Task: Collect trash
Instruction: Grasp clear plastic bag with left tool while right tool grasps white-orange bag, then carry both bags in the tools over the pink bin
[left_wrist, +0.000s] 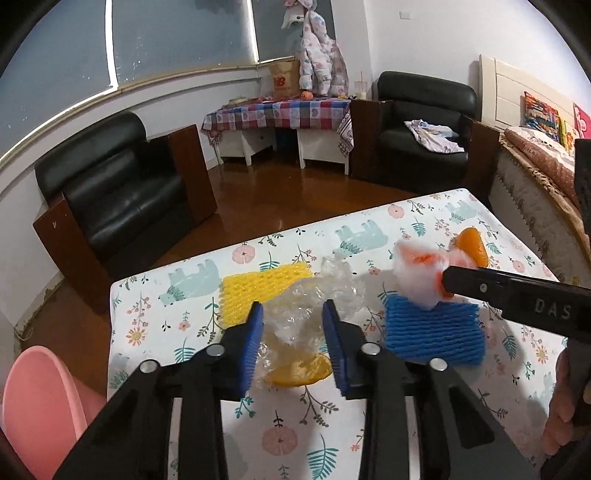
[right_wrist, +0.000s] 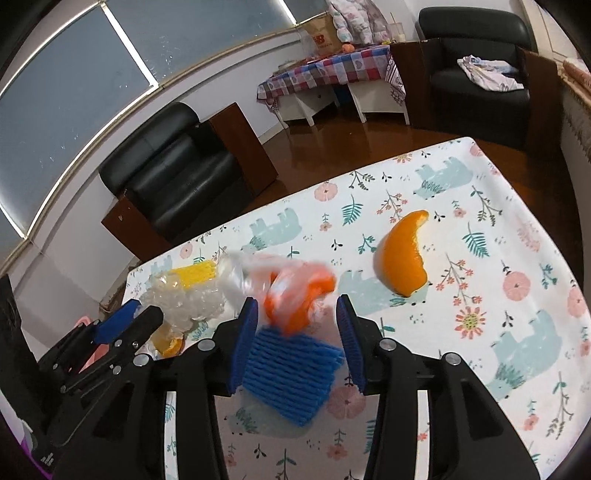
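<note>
We see pink bin (left_wrist: 40, 410) lower left, contents hidden. Left gripper (left_wrist: 291, 332) apart around crinkled wrap (left_wrist: 317, 295) — right gripper (right_wrist: 295, 325) apart, blurred bag (right_wrist: 291, 291) between.

From my left gripper (left_wrist: 291, 325), crumpled clear plastic wrap (left_wrist: 314, 299) fills the gap between the fingers, with an orange peel (left_wrist: 299, 373) under it. At eleven o'clock the yellow foam net (left_wrist: 258, 291) blocks the desk (left_wrist: 288, 435); at two o'clock lie the blue foam net (left_wrist: 436, 332) and my right gripper (right_wrist: 295, 317), which carries a plastic bag with peel (right_wrist: 291, 291). Ahead of that one, at one o'clock, another orange peel (right_wrist: 402, 254) sits alone; the cloth around it is open. Near me the desk is bare. A pink bin (left_wrist: 40, 413) stands off the left edge.
</note>
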